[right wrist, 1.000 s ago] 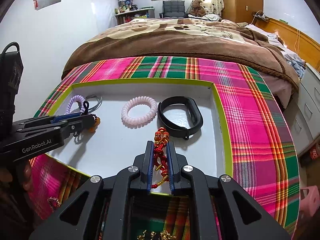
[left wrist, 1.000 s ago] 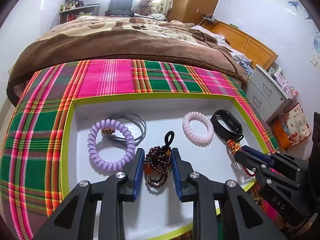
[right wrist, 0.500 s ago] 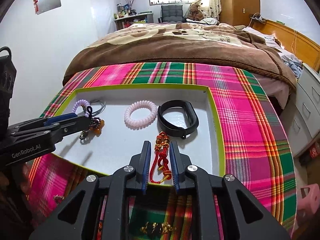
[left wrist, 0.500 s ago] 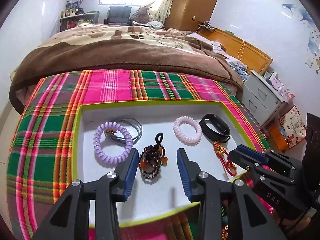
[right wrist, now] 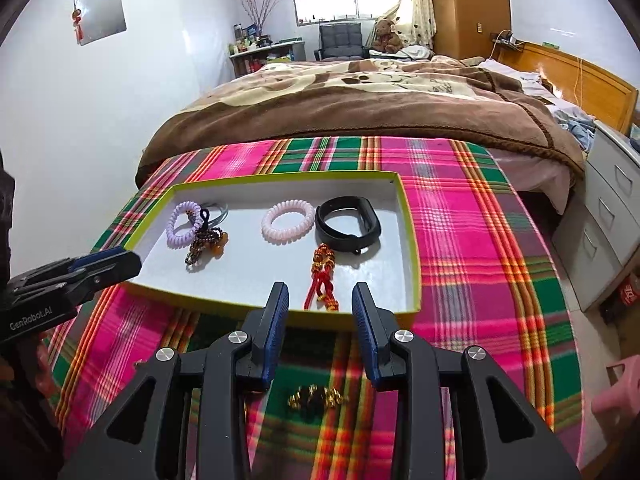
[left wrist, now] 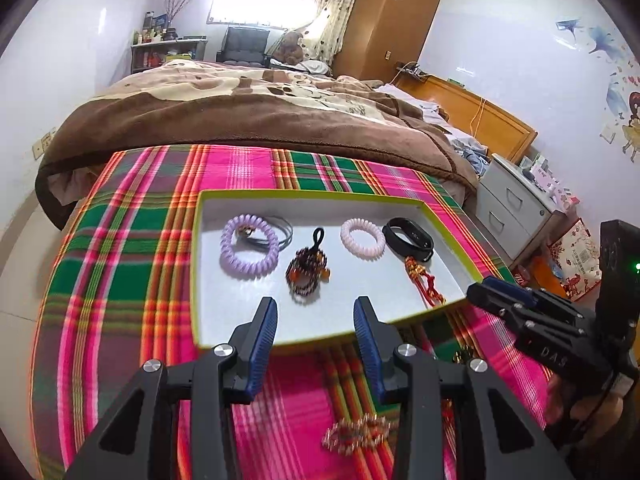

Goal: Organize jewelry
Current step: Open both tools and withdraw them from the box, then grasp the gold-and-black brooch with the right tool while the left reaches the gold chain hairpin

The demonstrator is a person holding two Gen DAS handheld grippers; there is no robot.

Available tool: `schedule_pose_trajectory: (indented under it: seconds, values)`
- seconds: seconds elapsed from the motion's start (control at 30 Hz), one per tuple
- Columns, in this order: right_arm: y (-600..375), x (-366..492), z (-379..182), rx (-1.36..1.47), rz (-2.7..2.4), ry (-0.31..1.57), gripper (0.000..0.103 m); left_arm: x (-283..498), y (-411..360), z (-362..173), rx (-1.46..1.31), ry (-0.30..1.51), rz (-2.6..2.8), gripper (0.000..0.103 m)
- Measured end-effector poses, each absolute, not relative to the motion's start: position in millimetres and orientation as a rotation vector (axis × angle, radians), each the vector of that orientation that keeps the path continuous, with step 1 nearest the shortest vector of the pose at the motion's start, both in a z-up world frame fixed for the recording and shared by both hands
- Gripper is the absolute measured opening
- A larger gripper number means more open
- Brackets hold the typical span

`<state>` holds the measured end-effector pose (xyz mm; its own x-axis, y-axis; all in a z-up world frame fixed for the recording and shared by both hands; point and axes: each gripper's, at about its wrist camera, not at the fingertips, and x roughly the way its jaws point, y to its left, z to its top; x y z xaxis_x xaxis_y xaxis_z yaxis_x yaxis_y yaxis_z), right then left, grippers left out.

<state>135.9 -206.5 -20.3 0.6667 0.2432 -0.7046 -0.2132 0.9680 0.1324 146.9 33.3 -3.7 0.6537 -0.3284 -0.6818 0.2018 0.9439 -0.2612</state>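
A white tray with a lime rim (left wrist: 280,347) (right wrist: 412,248) lies on the plaid cloth. In it are a purple coil band (left wrist: 249,252) (right wrist: 184,228), a dark beaded bracelet (left wrist: 307,272) (right wrist: 206,245), a pink coil band (left wrist: 362,237) (right wrist: 288,221), a black wristband (left wrist: 408,238) (right wrist: 347,224) and a red knotted cord (left wrist: 424,282) (right wrist: 323,276). My left gripper (left wrist: 315,312) is open and empty at the tray's near edge. My right gripper (right wrist: 320,300) is open and empty, just behind the red cord. A gold bead chain (left wrist: 356,434) and a gold-and-dark bracelet (right wrist: 316,398) lie on the cloth.
The plaid cloth (left wrist: 120,280) covers the foot of a bed with a brown blanket (left wrist: 240,120). A white drawer unit (right wrist: 608,216) stands to the right. A wooden headboard (left wrist: 472,120) is at the far right.
Both grippers have opened and pulled back out of the tray. The left let go of the dark beaded bracelet, the right let go of the red cord; both pieces lie in the tray.
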Motion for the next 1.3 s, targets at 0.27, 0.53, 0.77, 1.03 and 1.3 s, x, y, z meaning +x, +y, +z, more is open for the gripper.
schedule_pose_trajectory:
  seconds: [0.27,0.53,0.77,1.03,1.3]
  values:
    - [-231,108,-18,0.033,0.245,0.78,0.034,107,52,-11,-0.167,0.794,-0.285,0.04]
    - [-248,96,-35,0.058,0.245,0.829,0.05,84,65,-23,-0.179,0.806,-0.265,0.04]
    - [-224,101,-48,0.013,0.298,0.866,0.05,78,65,-26,-0.192,0.81,-0.266,0.04]
    - [-209,109,-56,-0.013,0.308,0.894,0.05,77,67,-27,-0.195,0.809,-0.265,0.04]
    - [-207,112,-63,-0.023,0.287,0.922,0.05,80,56,-29,-0.166,0.821,-0.285,0.04]
